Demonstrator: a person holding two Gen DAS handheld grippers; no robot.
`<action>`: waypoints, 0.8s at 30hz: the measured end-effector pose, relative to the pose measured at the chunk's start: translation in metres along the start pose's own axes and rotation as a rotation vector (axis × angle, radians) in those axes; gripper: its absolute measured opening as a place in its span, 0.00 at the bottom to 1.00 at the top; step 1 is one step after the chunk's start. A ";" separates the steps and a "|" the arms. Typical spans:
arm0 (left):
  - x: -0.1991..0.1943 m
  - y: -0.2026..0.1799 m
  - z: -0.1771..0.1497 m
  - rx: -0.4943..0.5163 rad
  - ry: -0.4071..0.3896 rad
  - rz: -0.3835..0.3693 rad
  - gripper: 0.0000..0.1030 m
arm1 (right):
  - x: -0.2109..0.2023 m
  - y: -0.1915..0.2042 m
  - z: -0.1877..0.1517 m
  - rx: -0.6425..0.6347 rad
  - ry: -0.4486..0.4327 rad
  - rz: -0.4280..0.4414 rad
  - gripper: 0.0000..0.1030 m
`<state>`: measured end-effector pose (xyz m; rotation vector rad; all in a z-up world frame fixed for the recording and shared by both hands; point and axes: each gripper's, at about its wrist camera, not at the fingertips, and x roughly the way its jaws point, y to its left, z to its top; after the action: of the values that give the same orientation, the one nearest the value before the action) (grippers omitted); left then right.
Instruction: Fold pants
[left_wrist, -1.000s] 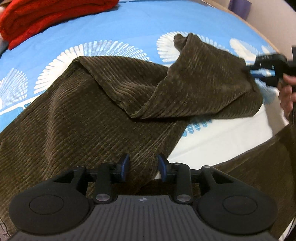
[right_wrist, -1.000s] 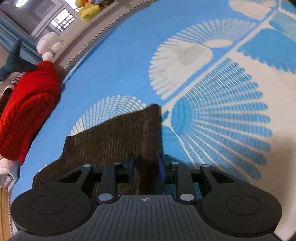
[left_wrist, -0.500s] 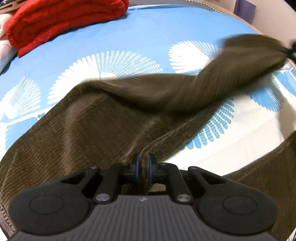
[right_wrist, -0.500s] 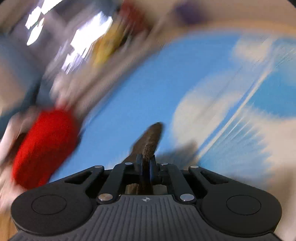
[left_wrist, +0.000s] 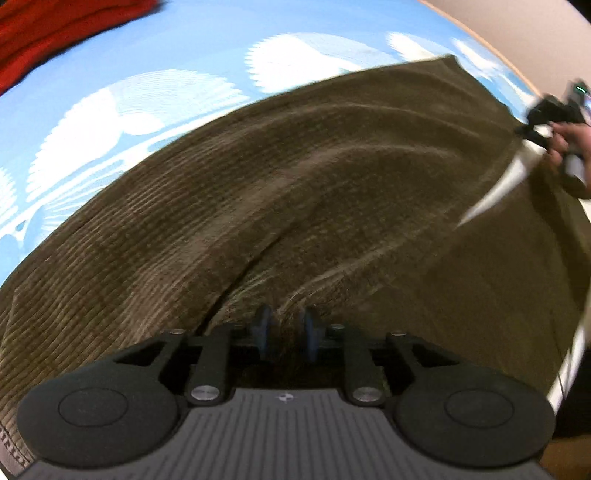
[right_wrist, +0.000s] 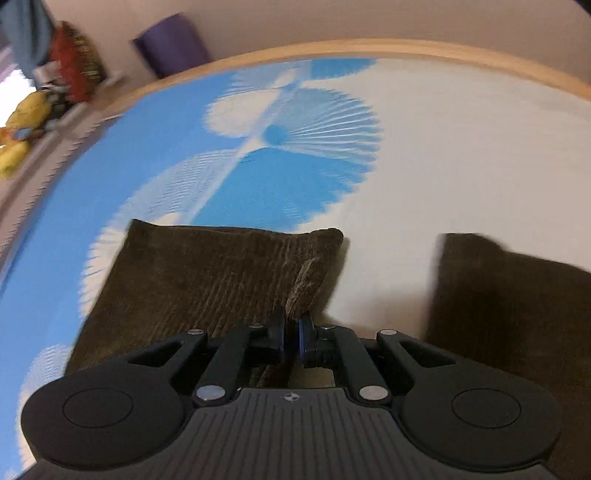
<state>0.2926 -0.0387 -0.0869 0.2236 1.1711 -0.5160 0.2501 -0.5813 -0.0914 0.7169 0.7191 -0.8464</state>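
Left wrist view: brown corduroy pants (left_wrist: 295, 192) are spread on the bed ahead of the left gripper (left_wrist: 284, 328), whose jaws, just reopened, seem parted around a ridge of cloth. One leg's long axis runs toward the right gripper (right_wrist: 291, 332), clamped on its hem.

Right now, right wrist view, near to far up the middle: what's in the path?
Right tongs shut on a pinched ridge of the brown pants → far hem of that pant leg → blue and white patterned bedsheet → wooden bed edge → beige wall.
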 end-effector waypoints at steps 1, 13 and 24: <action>-0.004 0.000 -0.001 0.008 -0.012 -0.014 0.42 | -0.001 -0.003 -0.002 0.006 -0.003 -0.007 0.06; -0.096 0.160 -0.052 -0.440 -0.250 0.161 0.55 | -0.066 -0.014 0.013 -0.024 -0.101 0.069 0.38; -0.098 0.280 -0.149 -0.786 -0.230 0.266 0.59 | -0.239 0.021 -0.031 -0.596 -0.116 0.549 0.43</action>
<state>0.2813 0.2929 -0.0805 -0.3474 1.0189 0.1694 0.1474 -0.4516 0.0852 0.2928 0.5849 -0.1461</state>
